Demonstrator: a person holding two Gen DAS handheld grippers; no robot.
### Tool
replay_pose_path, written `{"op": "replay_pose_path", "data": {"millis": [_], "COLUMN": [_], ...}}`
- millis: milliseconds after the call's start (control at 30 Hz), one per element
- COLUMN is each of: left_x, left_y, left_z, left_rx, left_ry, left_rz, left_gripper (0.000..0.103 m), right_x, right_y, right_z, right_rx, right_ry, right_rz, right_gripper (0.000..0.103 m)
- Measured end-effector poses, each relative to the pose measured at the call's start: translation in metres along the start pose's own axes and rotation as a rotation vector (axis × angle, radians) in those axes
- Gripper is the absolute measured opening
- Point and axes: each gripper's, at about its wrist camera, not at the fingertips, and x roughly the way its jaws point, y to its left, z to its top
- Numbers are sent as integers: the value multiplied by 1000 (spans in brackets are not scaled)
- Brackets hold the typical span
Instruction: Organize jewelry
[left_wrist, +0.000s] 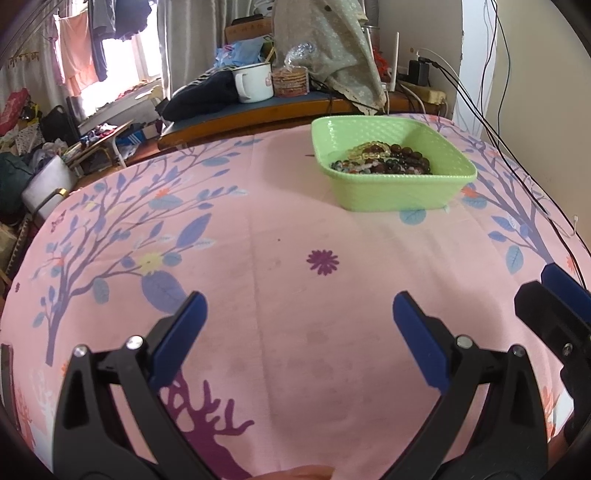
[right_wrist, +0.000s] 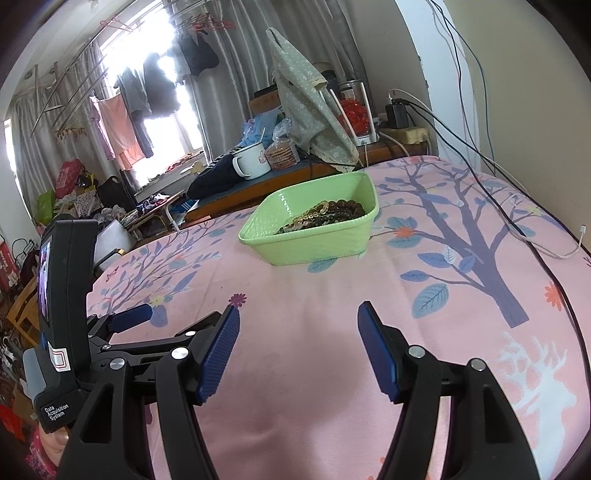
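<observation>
The green basket (left_wrist: 393, 177) sits on the far side of the pink-clothed surface (left_wrist: 258, 229), holding a heap of beaded bracelets (left_wrist: 384, 160) bunched toward its right end. Both tools hover low at the near edge, well apart from it. The left tool (left_wrist: 299, 317) is spread wide with nothing between its pads; the right tool (right_wrist: 297, 332) is likewise wide open and empty. From the left tool the basket lies ahead and to the right; from the right tool it lies almost straight ahead, so the right hand looks better placed to reach in.
</observation>
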Motion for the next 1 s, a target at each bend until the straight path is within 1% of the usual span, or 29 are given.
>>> {"op": "replay_pose_path", "data": {"millis": [533, 1000], "left_x": [1, 0], "left_y": [-8, -12], "left_z": [-2, -2], "left_rx": [38, 46], "left_ry": [9, 3], "left_rz": [4, 3], "left_gripper": [97, 97], "right_x": [1, -1], "right_y": [-1, -2], "right_z": [-2, -3], "right_rx": [9, 10], "right_ry": [-4, -5], "right_rz": [-3, -4], "right_gripper": [39, 39]}}
